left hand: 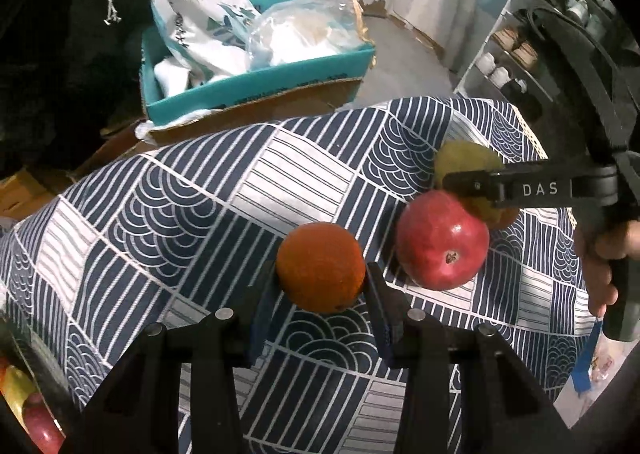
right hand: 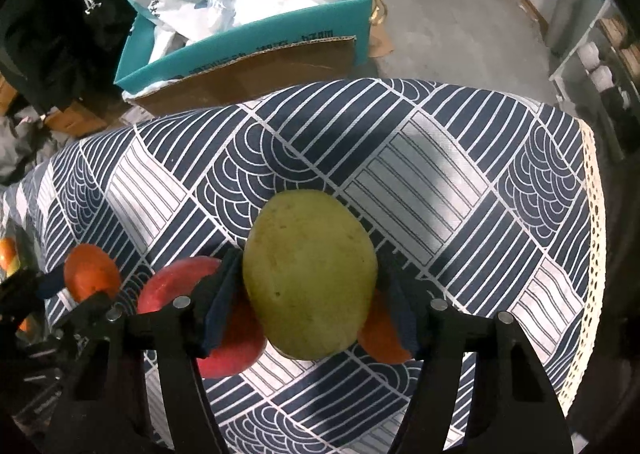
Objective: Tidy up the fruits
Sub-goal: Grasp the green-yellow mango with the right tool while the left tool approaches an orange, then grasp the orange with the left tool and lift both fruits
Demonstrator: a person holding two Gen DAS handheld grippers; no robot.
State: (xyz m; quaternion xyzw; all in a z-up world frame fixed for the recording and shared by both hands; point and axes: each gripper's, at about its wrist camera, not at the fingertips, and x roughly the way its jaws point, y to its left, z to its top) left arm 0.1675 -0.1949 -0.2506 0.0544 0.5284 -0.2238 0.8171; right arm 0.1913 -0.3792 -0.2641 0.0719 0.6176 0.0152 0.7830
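In the left wrist view my left gripper [left hand: 322, 278] is shut on an orange [left hand: 320, 266], held just above the blue patterned tablecloth [left hand: 160, 194]. A red apple [left hand: 442, 240] lies on the cloth to its right. Behind the apple my right gripper, coming in from the right, holds a green mango [left hand: 464, 158]. In the right wrist view my right gripper [right hand: 310, 286] is shut on the green mango [right hand: 310, 274]. The red apple [right hand: 236, 338] lies left of it, and another orange fruit [right hand: 382, 342] shows at its right. The orange [right hand: 91, 276] in my left gripper shows at far left.
A teal cardboard box [left hand: 256, 82] with a rice bag [left hand: 192, 6] and plastic bags stands on the floor beyond the table. A shoe rack [left hand: 520, 54] is at the right. Several fruits [left hand: 24, 406] sit at the lower left edge. The cloth's lace edge [right hand: 592, 214] marks the table's right side.
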